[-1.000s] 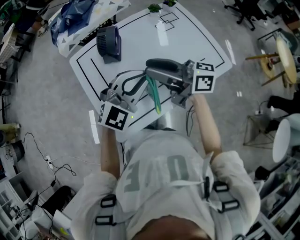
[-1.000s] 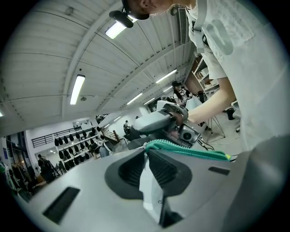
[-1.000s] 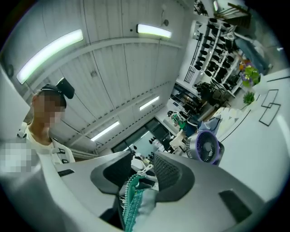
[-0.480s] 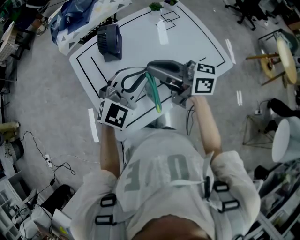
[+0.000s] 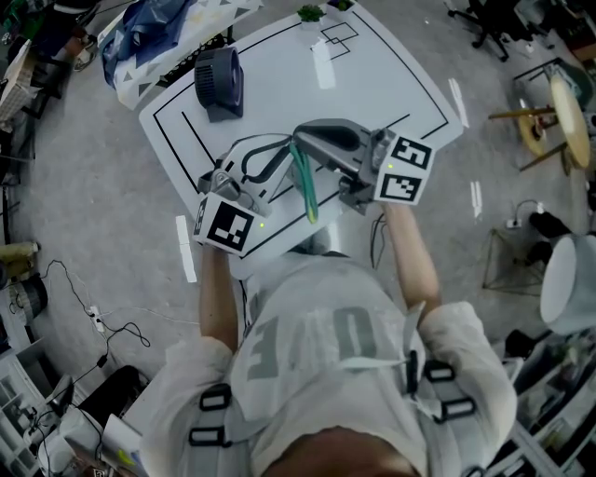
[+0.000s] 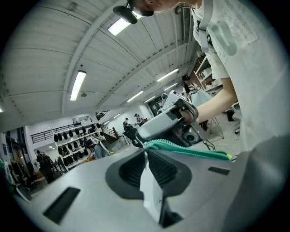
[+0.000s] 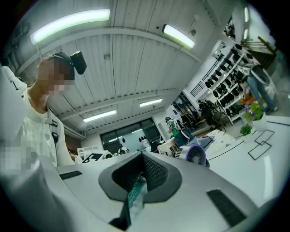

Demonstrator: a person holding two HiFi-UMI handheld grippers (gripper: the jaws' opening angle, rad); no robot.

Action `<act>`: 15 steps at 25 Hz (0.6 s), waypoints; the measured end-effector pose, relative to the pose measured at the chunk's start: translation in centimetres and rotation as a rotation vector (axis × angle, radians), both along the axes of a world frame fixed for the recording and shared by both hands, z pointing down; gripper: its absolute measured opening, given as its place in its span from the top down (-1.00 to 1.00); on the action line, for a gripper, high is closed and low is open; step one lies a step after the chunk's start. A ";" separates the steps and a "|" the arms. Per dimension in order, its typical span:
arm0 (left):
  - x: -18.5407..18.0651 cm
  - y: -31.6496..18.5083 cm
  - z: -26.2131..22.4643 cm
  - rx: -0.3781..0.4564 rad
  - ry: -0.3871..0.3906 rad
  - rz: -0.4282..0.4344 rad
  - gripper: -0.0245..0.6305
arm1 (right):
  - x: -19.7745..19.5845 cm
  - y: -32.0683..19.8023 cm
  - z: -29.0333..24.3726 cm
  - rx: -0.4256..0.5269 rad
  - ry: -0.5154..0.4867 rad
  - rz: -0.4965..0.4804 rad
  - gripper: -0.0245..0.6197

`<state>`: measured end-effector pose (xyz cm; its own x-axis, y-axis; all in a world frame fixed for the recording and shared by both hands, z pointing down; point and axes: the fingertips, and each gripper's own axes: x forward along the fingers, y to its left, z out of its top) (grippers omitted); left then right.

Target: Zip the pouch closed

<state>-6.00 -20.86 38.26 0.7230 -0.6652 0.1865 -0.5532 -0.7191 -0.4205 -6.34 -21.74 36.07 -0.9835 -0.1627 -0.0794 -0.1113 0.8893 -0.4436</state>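
Over the white table [image 5: 372, 74] I hold a clear pouch with a green zipper [image 5: 304, 191] between both grippers. The left gripper [image 5: 277, 160] is shut on the pouch's pale edge [image 6: 152, 190], and the green zipper [image 6: 190, 152] runs off to the right from its tips [image 6: 146, 152]. My right gripper [image 5: 298, 145] points left, toward the left one. Its jaws have just closed and are shut, with the green zipper tape [image 7: 135, 192] pinched between the pads, near the tips [image 7: 139, 174]. The rest of the pouch is hidden behind the grippers.
A dark blue desk fan [image 5: 217, 82] stands at the far left of the table, also in the right gripper view as the fan [image 7: 190, 156]. Small green plants [image 5: 307, 15] sit at the far edge. A blue bag [image 5: 154, 28] lies beyond the table. Black lines mark the tabletop.
The right gripper has rolled, so its marker cube now sits tilted. The left gripper and the pouch stay where they were.
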 end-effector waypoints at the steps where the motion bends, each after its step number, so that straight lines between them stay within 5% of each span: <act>1: -0.1 0.0 0.1 -0.001 -0.003 -0.002 0.84 | 0.0 0.1 0.0 0.017 0.009 0.005 0.90; 15: -1.8 -1.5 0.2 -0.003 0.025 -0.127 0.86 | -0.3 2.2 0.3 0.137 0.079 -0.017 0.90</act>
